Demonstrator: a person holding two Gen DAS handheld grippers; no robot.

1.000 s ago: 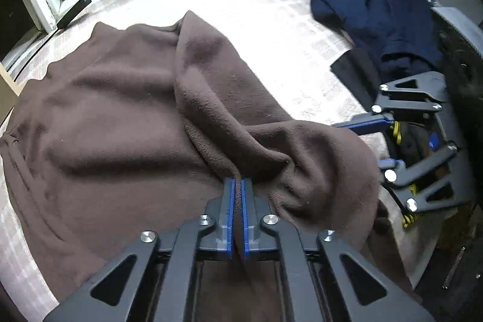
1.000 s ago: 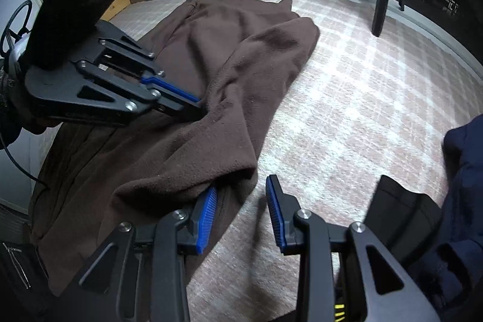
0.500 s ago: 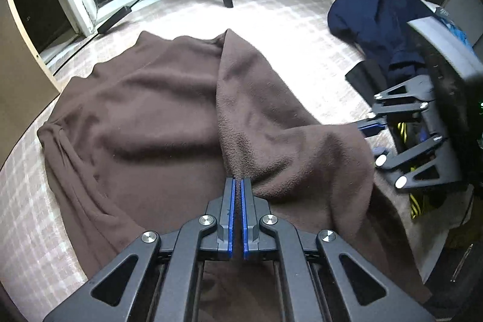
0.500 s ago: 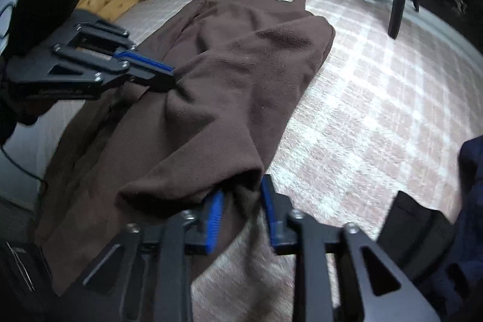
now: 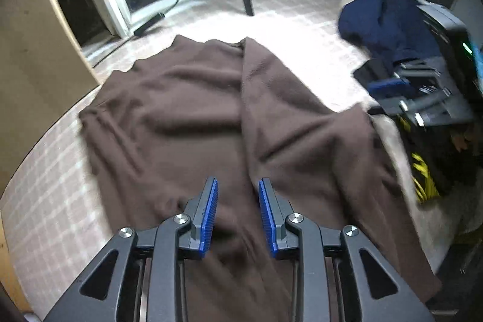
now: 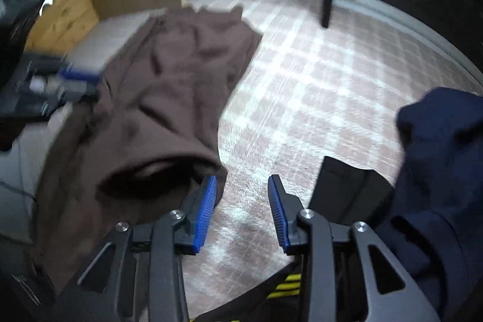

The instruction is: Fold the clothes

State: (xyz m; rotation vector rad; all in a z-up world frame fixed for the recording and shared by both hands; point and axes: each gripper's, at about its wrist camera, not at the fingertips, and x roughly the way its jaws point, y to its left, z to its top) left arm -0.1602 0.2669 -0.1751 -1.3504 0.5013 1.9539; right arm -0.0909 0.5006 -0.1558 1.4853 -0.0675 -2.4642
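Both grippers have just let go: the left gripper [image 5: 237, 213], clamped on the brown fleece garment [image 5: 187, 116] half a second ago, now stands wide apart over it, holding nothing. The right gripper [image 6: 241, 210] gapes empty too, its left pad touching the fleece's edge. One side panel lies folded over on the plaid bedspread [image 6: 317, 86], so this fold looks laid down; the navy garment [image 6: 446, 171] waits beside.

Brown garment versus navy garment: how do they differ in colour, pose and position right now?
The brown garment is spread mostly flat across the checked surface, one side folded over its middle; the navy garment sits bunched in a heap. The brown one lies directly ahead of the open left hand-held gripper; the navy one sits off at the right edge, beside the open right hand-held gripper. Neither is gripped, and both rest on the same surface.
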